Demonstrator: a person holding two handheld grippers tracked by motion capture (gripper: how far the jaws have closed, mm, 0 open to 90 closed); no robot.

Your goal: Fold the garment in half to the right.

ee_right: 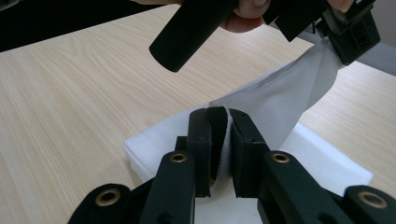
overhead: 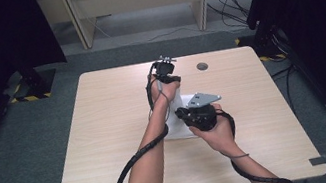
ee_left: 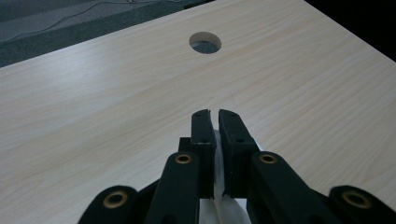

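A white cloth (overhead: 179, 130) lies mid-table between my hands, partly folded, with one layer (ee_right: 285, 105) lifted off the flat part (ee_right: 154, 140). My left gripper (overhead: 172, 76) is on the far side, shut on a strip of the cloth (ee_left: 218, 205) that runs between its jaws. The right gripper (overhead: 182, 114) is nearer, shut on an edge of the lifted layer (ee_right: 225, 154). In the right gripper view the left gripper (ee_right: 351, 39) holds the raised end of that layer above the table.
The light wooden table (overhead: 107, 132) has a round cable hole (overhead: 202, 66) just right of the left gripper, also ahead of its jaws as the hole (ee_left: 205, 42). Black curtains flank the table. Cables trail over the floor (overhead: 232, 8) at the back.
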